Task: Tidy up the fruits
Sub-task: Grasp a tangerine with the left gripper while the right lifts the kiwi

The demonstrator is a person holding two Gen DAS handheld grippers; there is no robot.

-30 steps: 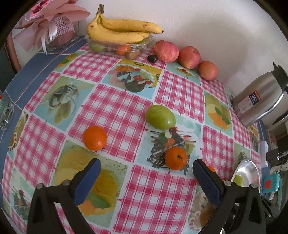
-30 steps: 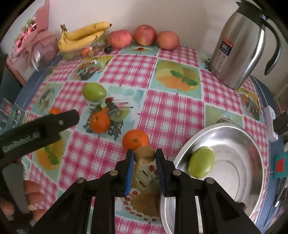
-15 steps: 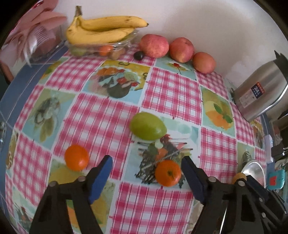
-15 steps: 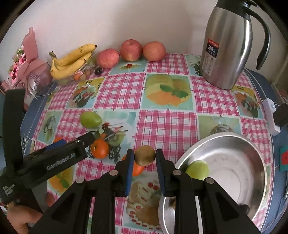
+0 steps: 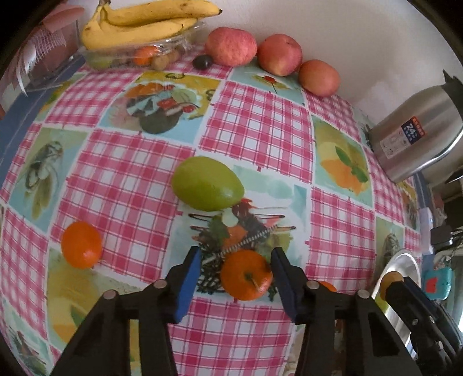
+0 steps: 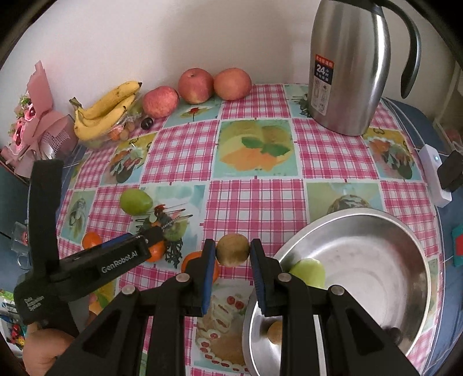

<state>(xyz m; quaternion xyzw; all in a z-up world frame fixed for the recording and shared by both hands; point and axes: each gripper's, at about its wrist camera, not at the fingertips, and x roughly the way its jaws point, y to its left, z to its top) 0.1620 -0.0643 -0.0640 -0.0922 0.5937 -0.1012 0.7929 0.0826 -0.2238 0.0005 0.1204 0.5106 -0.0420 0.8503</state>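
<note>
Meanwhile, left tongs (image 5: pixel 235 266) straddle an orange (image 5: pixel 246 274), spread wide; right tongs (image 6: pixel 233 254) pinch a kiwi (image 6: pixel 233 249), bowl (image 6: pixel 405 231) at four o'clock.

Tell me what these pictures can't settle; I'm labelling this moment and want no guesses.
- Right wrist view: the small brown fruit in the steel bowl is half hidden by a finger of the right gripper.
- Left wrist view: the bowl is cut off behind the right gripper.
- Both views: the plastic tray under the bananas holds fruit too small to name.
</note>
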